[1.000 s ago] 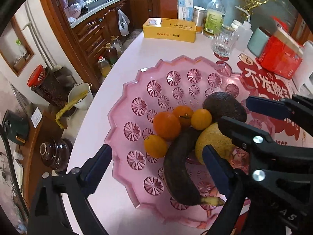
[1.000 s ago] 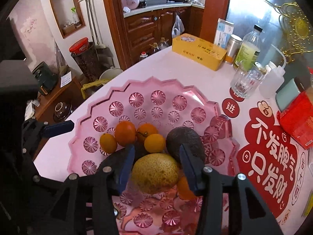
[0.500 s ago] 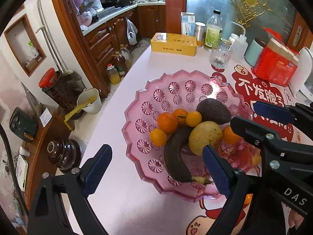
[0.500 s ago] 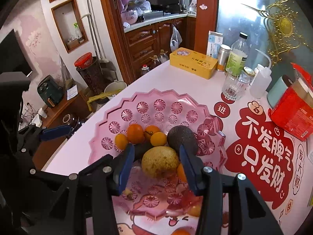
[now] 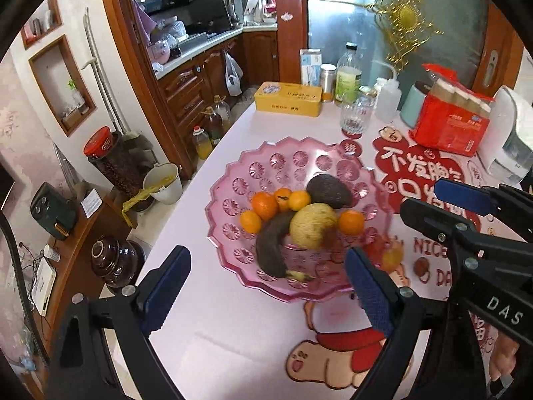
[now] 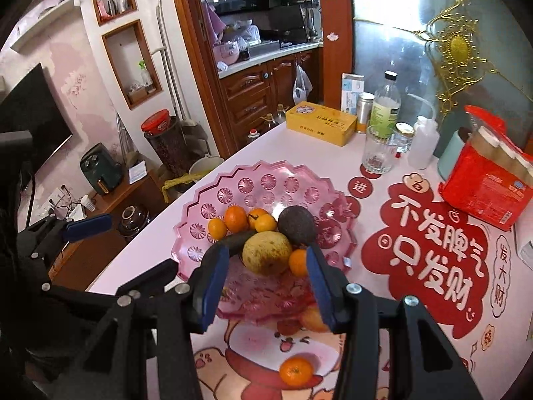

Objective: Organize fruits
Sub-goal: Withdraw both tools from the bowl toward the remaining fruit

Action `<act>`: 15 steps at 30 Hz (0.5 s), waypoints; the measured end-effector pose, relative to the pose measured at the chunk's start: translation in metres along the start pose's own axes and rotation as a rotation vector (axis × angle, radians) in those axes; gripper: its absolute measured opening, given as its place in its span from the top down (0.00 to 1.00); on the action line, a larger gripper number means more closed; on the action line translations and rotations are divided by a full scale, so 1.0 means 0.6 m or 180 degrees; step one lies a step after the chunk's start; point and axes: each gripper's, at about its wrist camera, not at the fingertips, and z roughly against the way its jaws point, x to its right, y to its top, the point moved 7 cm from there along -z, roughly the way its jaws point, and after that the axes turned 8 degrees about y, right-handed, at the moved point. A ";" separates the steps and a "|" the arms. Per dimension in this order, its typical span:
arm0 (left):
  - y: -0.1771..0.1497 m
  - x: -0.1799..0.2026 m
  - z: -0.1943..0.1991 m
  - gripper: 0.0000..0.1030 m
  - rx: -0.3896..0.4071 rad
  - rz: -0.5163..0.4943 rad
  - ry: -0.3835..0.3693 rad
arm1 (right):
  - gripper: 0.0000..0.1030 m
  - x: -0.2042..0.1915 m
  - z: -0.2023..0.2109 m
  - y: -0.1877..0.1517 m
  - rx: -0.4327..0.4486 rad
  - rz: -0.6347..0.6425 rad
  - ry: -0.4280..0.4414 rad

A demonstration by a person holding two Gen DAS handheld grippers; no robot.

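A pink glass fruit bowl stands on the white table. It holds several oranges, a dark avocado, a yellow pear and a blackened banana. One loose orange lies on the table mat in front of the bowl. My left gripper hangs wide open above the bowl's near rim, with nothing in it. My right gripper is half open and empty, its blue pads framing the pear from well above. Each gripper shows in the other's view.
Behind the bowl stand a yellow tin, a glass tumbler, bottles and a red packet. A white appliance is at the right. Small fruits lie by the bowl's right rim. The table's left edge drops to the floor.
Both grippers have drawn back and risen away from the bowl, which now looks smaller and farther. The fruits stay where they lay. Neither gripper's opening has changed.
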 end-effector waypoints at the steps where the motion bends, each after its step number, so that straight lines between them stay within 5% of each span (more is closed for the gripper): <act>1: -0.003 0.009 0.012 0.10 0.0024 0.0020 -0.0012 | 0.52 0.006 0.014 -0.003 0.0025 0.0005 0.0002; 15: -0.051 0.139 0.068 0.10 0.0022 0.0021 -0.0170 | 0.53 0.113 0.144 -0.061 0.0167 0.0047 -0.0153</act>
